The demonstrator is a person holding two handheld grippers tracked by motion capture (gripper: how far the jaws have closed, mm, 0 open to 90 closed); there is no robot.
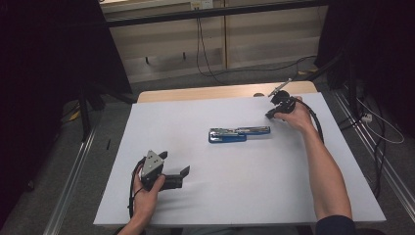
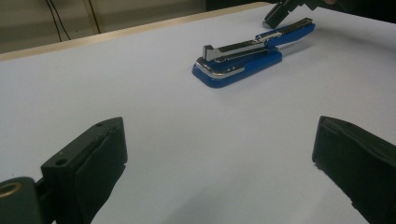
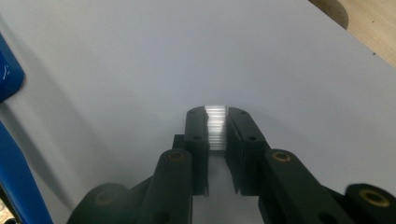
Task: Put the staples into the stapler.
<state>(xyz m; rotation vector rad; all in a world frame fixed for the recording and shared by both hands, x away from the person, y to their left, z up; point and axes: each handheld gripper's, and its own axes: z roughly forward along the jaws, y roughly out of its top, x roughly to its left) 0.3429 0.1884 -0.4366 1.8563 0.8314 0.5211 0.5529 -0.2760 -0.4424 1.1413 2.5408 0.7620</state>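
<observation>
A blue and silver stapler [image 1: 238, 133] lies swung open flat at the middle of the white table [image 1: 210, 200]; it also shows ahead in the left gripper view [image 2: 243, 60]. My left gripper [image 1: 173, 164] rests near the table's front left, its jaws wide apart [image 2: 219, 140] with nothing between them, pointing toward the stapler. My right gripper [image 1: 274, 113] hovers just past the stapler's far right end. In the right gripper view it [image 3: 216, 114] is shut on a small silver ribbed strip of staples [image 3: 215, 126], tips close to the table, with the stapler's blue edge [image 3: 9, 74] at left.
The table's wooden far edge [image 1: 220, 92] shows beyond the white top. Cables [image 1: 200, 44] run over the floor behind the table, and metal rails [image 1: 73, 166] flank it on both sides. The right gripper's tip [image 2: 280, 11] shows by the stapler's far end.
</observation>
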